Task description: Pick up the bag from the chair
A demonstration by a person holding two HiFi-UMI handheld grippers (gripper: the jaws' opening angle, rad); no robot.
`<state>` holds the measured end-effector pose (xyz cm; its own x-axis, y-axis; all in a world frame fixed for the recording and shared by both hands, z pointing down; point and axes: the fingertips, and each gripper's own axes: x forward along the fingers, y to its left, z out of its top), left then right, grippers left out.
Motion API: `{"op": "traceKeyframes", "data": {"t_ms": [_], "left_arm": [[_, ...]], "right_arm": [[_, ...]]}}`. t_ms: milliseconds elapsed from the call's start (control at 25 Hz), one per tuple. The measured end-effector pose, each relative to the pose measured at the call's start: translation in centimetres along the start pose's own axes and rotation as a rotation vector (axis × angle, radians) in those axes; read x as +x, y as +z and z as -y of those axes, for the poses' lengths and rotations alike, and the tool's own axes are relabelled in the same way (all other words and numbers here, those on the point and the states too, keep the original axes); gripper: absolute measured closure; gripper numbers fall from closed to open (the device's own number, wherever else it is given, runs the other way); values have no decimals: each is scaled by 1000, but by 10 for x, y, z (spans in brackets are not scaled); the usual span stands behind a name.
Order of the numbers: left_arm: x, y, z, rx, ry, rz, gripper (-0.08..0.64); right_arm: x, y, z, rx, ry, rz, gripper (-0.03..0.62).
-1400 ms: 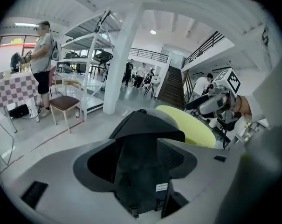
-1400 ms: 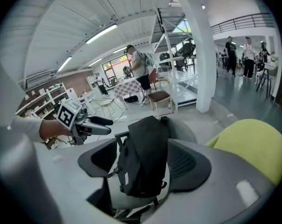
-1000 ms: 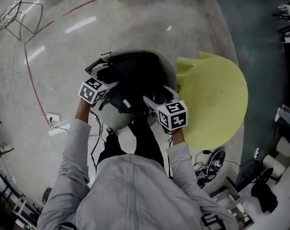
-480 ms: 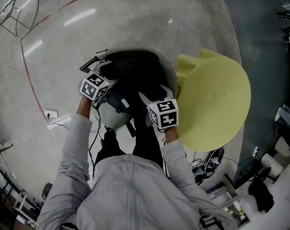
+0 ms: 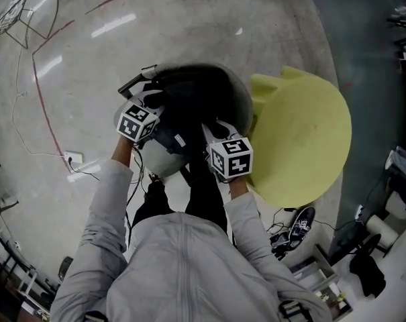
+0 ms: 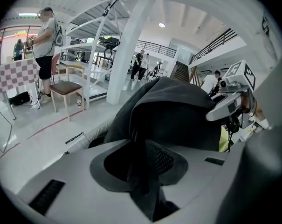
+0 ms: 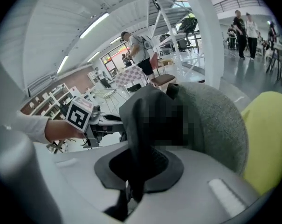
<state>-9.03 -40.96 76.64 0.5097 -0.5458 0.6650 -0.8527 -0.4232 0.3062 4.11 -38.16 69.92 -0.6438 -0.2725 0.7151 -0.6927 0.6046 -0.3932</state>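
Observation:
A black bag (image 5: 189, 106) rests on a round grey chair (image 5: 240, 94), straight below me. My left gripper (image 5: 154, 111) is at the bag's left side, and my right gripper (image 5: 215, 134) is at its near right side. In the left gripper view the jaws (image 6: 141, 171) are shut on a black strap or fold of the bag (image 6: 173, 111). The right gripper view shows the same: the gripper (image 7: 131, 181) is shut on dark bag fabric (image 7: 147, 120), with the grey chair back (image 7: 217, 120) behind it.
A yellow-green chair (image 5: 303, 139) stands right against the grey one. A power strip with cables (image 5: 73, 161) lies on the concrete floor at left. A wire chair (image 5: 28, 15) is at the far left, with shoes and clutter (image 5: 300, 223) at the lower right. People stand in the background.
The right gripper has shifted left and slightly away from me, closer to the left gripper. The left gripper moved a little to the right. Both stay on the bag.

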Motion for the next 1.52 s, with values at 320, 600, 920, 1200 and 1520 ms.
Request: {"op": "traceKeyframes", "data": {"t_ms": [320,600,920,1200,1520], "left_arm": [[-53,-7,9,-1,-10,65,511],[-106,6,24,31,-31,152,515],[-177,51,76,119,-41,309,518],[-245,92,113,235,6,407,520],[-323,107,151,317,60,521,523]], "right_arm": [[-22,-1,-56,35,31,103,571],[-60,12,-112,-68,4,175,572],[-143,44,-146,-141,-70,343,572],[-208,68,-187,-190,-113,512,572],[-267,72,-238,-239,-119,652,572]]}}
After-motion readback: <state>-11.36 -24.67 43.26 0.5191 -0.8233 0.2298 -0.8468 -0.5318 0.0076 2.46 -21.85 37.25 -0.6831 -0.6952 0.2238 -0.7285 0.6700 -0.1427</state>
